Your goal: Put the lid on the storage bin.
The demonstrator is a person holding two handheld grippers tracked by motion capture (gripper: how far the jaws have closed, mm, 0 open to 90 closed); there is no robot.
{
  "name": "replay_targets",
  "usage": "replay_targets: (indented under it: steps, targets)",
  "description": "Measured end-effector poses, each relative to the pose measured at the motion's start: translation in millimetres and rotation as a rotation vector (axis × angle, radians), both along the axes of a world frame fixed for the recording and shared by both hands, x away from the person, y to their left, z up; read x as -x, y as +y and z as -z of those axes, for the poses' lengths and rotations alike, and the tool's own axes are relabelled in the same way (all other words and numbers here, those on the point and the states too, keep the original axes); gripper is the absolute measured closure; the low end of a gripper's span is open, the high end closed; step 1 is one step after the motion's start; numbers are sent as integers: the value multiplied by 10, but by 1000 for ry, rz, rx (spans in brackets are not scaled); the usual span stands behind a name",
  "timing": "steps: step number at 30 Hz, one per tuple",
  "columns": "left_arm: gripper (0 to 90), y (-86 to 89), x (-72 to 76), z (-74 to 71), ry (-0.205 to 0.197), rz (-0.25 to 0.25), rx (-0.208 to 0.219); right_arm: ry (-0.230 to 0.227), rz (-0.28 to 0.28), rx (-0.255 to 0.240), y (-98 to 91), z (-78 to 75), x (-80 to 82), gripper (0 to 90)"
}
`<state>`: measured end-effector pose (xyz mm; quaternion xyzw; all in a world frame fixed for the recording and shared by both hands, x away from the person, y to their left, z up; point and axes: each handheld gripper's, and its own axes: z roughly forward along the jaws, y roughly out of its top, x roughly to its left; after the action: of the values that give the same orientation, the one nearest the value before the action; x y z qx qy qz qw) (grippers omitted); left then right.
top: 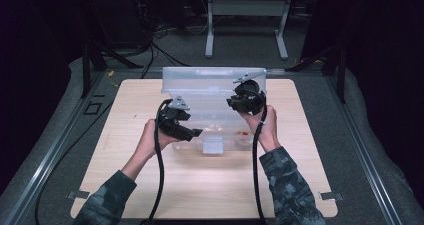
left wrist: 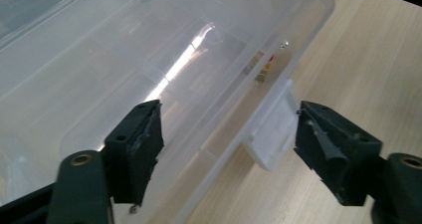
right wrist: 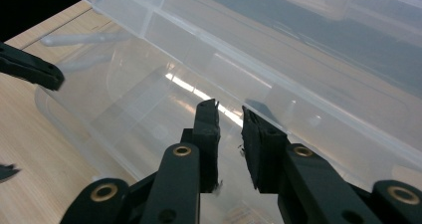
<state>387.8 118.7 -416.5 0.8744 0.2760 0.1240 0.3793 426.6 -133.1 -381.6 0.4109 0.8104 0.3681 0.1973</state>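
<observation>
While left gripper (left wrist: 229,149) jaws straddle the box (left wrist: 149,59) latch (left wrist: 272,132); right gripper (right wrist: 230,134) nearly closed.

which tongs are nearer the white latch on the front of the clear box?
Left. The left tongs stand open astride the white latch at the clear box's front edge. The right tongs, nearly shut, are farther back over the box, toward its right side.

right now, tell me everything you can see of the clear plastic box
The clear plastic box is a translucent organiser with inner dividers, lying on the wooden table, its lid raised at the far side. A white latch tab juts from its near rim. Small red and yellow bits lie in a front compartment. The left gripper straddles the rim, jaws open; nothing visibly grips the box.
</observation>
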Motion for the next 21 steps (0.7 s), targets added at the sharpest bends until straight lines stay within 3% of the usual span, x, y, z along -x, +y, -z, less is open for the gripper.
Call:
replay_targets:
  steps: [8,11,13,14,16,21]
  targets:
    - [151,140,192,-67,-26,-10,12,1,-11,0,-7,34,26,777]
    - [145,231,259,-82,-40,-21,24,-2,25,39,-7,36,53,781]
    - [137,311,307,-91,-42,-28,27,-5,20,43,-12,56,61,786]
    - [131,351,337,-90,-43,-34,33,11,-69,-53,-39,89,37,788]
    - [119,431,397,-83,-48,-50,30,-2,0,18,-30,84,72,790]
    - [92,621,487,-14,-47,-94,0,-3,5,17,-51,98,109,790]
